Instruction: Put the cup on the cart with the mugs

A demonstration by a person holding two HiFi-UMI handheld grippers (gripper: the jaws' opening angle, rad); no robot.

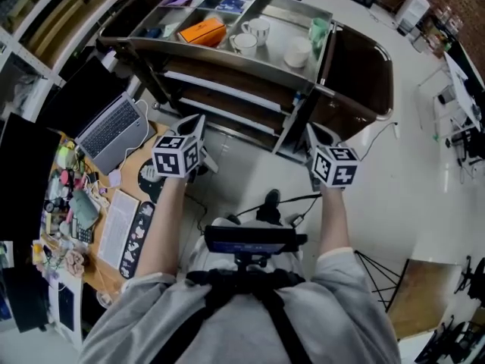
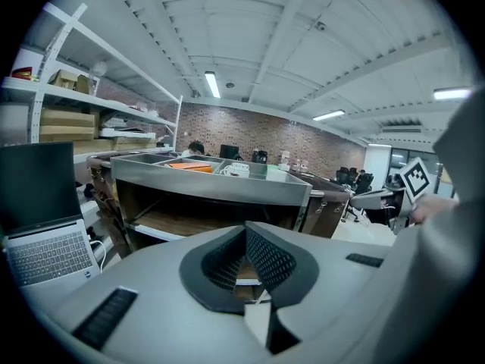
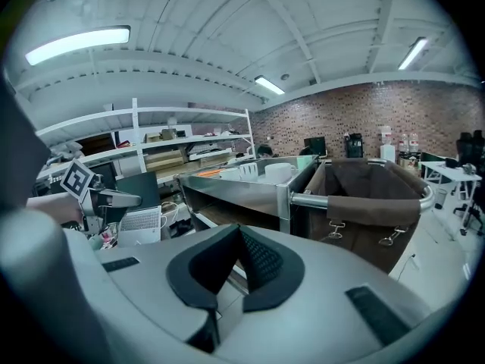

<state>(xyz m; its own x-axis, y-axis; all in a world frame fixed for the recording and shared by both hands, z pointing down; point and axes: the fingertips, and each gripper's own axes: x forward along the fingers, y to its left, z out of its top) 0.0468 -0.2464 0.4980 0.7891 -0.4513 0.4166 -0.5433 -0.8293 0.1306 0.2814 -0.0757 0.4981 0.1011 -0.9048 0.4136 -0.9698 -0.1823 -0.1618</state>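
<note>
At right edge of steel-topped cart (image 1: 212, 56): pale green cup (image 1: 318, 30), upright, near white ceramic mugs (image 1: 258, 30). Material unclear. Likely light, rigid, slick, so pinch rim wall gently. Your left gripper (image 2: 246, 232) and right gripper (image 3: 239, 232): jaws together, empty, in front of cart.

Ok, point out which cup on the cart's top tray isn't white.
The pale green cup at the right end of the tray. The three mugs to its left are all white.
</note>
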